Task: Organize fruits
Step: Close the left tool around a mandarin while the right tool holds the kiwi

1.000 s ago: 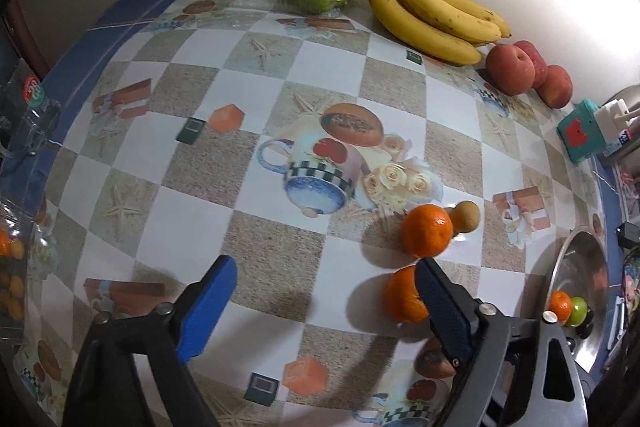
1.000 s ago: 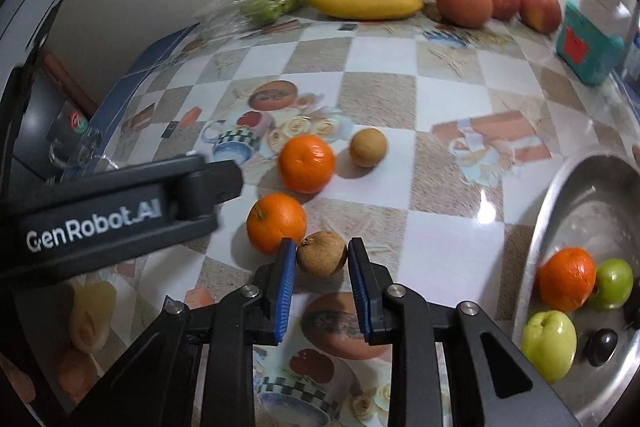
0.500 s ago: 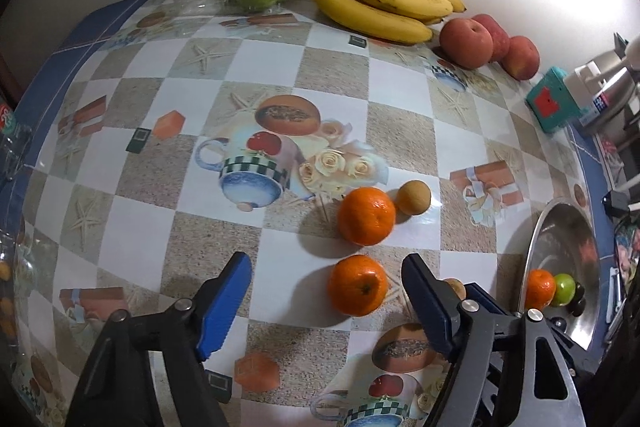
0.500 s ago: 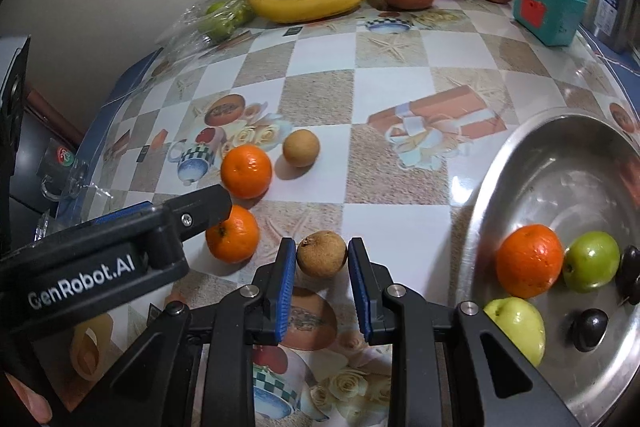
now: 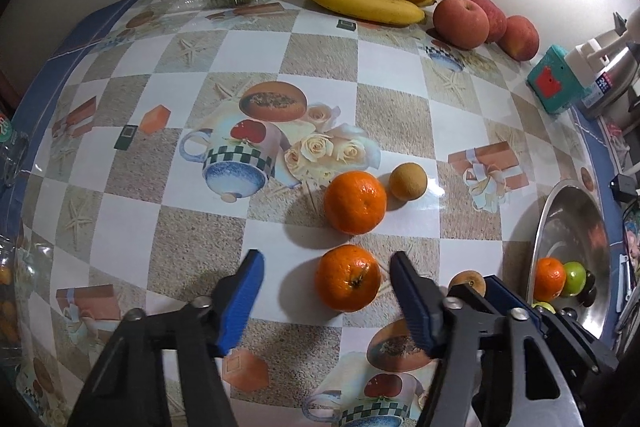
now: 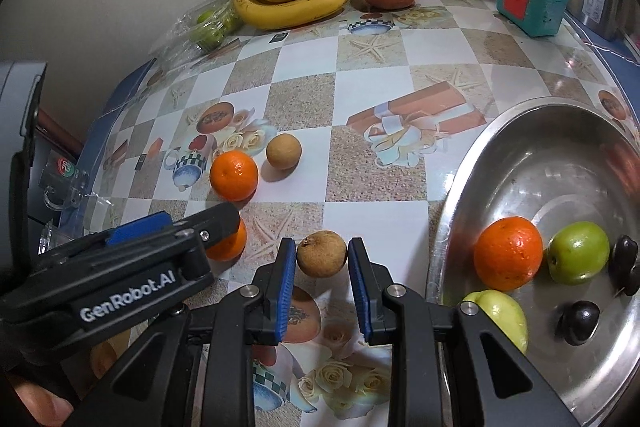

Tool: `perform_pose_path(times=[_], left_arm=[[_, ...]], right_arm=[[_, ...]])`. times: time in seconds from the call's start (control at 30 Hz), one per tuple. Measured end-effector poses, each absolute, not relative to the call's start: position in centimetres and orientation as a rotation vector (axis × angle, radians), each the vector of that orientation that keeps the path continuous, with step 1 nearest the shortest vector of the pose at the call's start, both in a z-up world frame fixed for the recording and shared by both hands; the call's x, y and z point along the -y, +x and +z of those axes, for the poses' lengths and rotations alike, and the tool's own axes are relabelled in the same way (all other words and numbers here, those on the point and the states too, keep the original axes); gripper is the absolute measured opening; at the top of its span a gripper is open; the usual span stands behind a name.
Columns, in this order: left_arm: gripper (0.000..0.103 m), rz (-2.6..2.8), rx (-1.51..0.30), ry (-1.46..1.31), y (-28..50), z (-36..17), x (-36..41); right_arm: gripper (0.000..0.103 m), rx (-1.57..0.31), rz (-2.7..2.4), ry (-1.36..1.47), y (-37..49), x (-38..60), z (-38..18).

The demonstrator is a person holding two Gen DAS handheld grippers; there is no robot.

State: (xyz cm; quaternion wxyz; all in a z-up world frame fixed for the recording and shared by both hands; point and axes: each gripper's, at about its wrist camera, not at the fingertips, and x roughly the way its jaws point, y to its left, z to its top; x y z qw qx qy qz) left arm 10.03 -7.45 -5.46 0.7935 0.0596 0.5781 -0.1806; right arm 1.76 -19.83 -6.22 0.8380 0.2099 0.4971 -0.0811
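Now left gripper jaws closing around near orange, not touching; right gripper jaws clamped on brown fruit

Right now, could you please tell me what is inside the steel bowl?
The steel bowl holds an orange, two green apples and two dark fruits. The right gripper hides part of one apple.

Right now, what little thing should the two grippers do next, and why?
Probably carry the small brown fruit, clamped in the right gripper, over to the steel bowl beside it. The left gripper is closing around the nearer orange, not yet touching.
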Motion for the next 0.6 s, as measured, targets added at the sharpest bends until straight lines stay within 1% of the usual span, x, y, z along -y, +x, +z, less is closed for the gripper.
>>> perform_pose_path(times=[0.1, 0.27, 0.33, 0.5, 0.6], left_arm=[[0.064, -0.381, -1.246, 0.131, 10.03, -5.64, 7.57], [0.06, -0.38, -1.25, 0.127, 10.02, -5.74, 7.76], [0.056, -0.381, -1.253, 0.123, 10.05, -5.78, 7.72], [0.055, -0.381, -1.256, 0.118, 9.99, -5.74, 7.77], [0.052, -0.384, -1.258, 0.118, 9.97, -5.71, 7.83]], right_arm=[[0.028, -1.052, -0.172, 0.445, 1.67, 19.95, -6.15], [0.028, -1.055, -0.173, 0.445, 1.54, 20.09, -6.07], [0.028, -1.055, -0.174, 0.447, 1.47, 20.18, -6.08], [0.028, -1.052, -0.176, 0.454, 1.34, 20.29, -6.0], [0.028, -1.052, -0.176, 0.456, 1.28, 20.34, -5.99]])
